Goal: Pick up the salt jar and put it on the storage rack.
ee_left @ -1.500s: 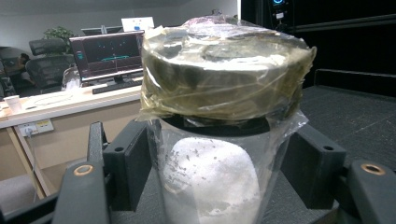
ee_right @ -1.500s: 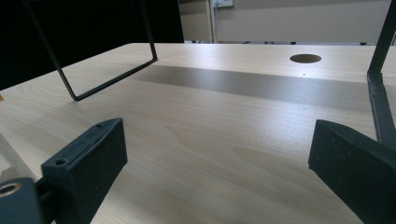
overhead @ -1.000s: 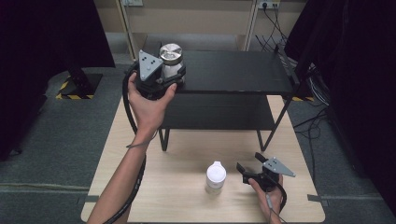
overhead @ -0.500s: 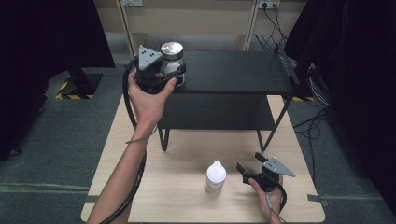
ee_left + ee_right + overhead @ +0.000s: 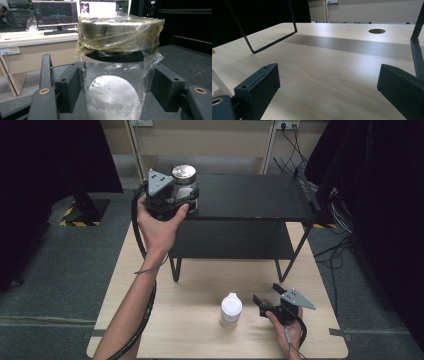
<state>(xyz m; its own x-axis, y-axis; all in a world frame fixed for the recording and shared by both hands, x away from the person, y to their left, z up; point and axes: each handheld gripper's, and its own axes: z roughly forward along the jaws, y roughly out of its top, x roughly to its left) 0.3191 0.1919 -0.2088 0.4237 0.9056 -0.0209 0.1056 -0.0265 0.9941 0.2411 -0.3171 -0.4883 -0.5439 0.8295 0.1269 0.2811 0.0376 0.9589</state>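
Note:
A glass jar (image 5: 184, 180) with a metal lid and white contents is at the left end of the black shelf's top board (image 5: 250, 195). My left gripper (image 5: 179, 196) is shut on it. In the left gripper view the jar (image 5: 113, 75) fills the gap, both pads against its sides, and clear film wraps the lid. I cannot tell whether it rests on the board. My right gripper (image 5: 265, 296) lies low on the wooden table (image 5: 190, 330), open, nothing between its jaws (image 5: 328, 92). A white bottle (image 5: 231, 309) stands just left of it.
The black two-tier shelf stands on thin metal legs (image 5: 174, 265) at the table's far half. One leg frame (image 5: 272, 37) lies ahead of the right gripper. A round cable hole (image 5: 377, 31) is in the tabletop. Dark curtains hang at both sides.
The left gripper carried the jar a little farther back over the shelf's top board, then held almost still. The right gripper and the white bottle have not moved.

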